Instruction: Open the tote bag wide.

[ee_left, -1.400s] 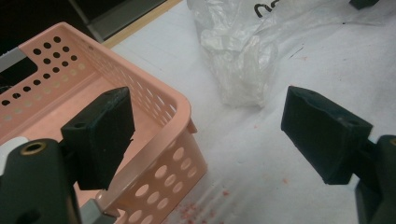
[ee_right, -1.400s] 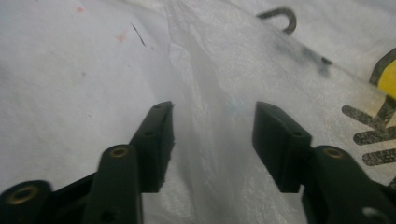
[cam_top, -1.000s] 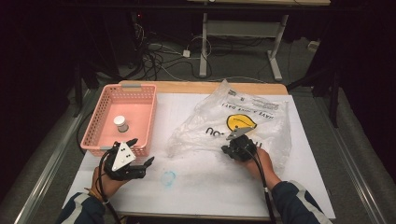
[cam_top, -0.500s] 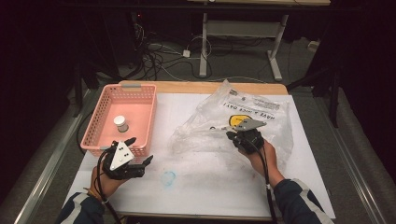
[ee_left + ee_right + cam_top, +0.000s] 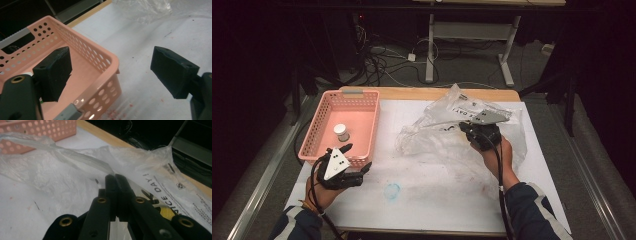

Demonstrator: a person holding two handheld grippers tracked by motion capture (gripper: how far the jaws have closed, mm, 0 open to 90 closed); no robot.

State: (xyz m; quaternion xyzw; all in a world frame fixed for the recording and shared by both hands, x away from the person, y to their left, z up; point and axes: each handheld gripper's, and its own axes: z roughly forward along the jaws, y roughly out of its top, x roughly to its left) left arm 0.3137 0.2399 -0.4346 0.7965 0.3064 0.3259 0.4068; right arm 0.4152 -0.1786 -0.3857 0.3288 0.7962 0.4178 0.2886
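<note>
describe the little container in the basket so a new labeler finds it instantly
Find the pink perforated basket at the table's far left. Standing upright on its floor is a small jar with a white cap. It is the one item in the basket; the open left gripper hovers at the basket's near rim.

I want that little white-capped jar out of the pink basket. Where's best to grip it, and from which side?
Grip the jar across its round white cap, coming straight down from above: it stands upright, and the basket walls block side approaches. The open left gripper is nearest.
</note>
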